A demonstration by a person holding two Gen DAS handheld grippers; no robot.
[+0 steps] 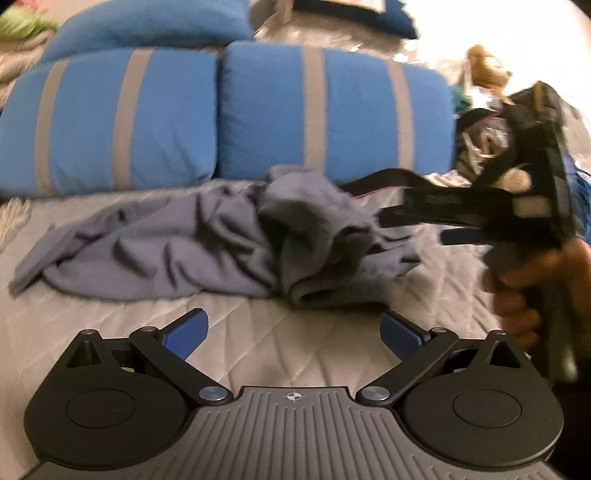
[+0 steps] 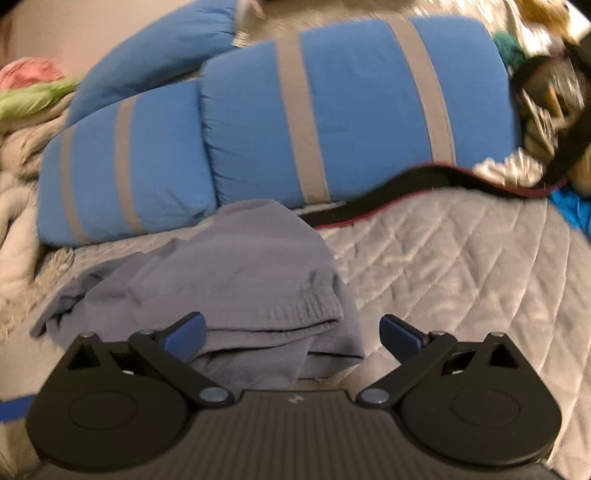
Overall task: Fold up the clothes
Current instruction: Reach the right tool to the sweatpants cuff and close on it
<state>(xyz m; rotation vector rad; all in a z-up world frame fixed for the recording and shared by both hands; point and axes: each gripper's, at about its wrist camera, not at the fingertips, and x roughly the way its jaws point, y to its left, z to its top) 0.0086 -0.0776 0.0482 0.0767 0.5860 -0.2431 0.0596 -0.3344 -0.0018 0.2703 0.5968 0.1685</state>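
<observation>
We hold the left gripper over the bed, jaws wide, empty. The sweater lies crumpled before the pillows. Our right gripper, jaws wide, hovers at its cuff.

Bed surface: pale grey quilted cover, diamond stitching, slightly glossy. Two blue pillows with grey stripes lie side by side at the far edge: one on the left, one on the right. A plain blue cushion rests behind them. Far left: heap of loose cloth, a green piece and a pink piece on top, over beige fabric. A fringed beige throw lies along the left side. Far right: blurred clutter with a black strap trailing across the cover. Warm, dim light; brighter patch at far right. Strong motion blur.
</observation>
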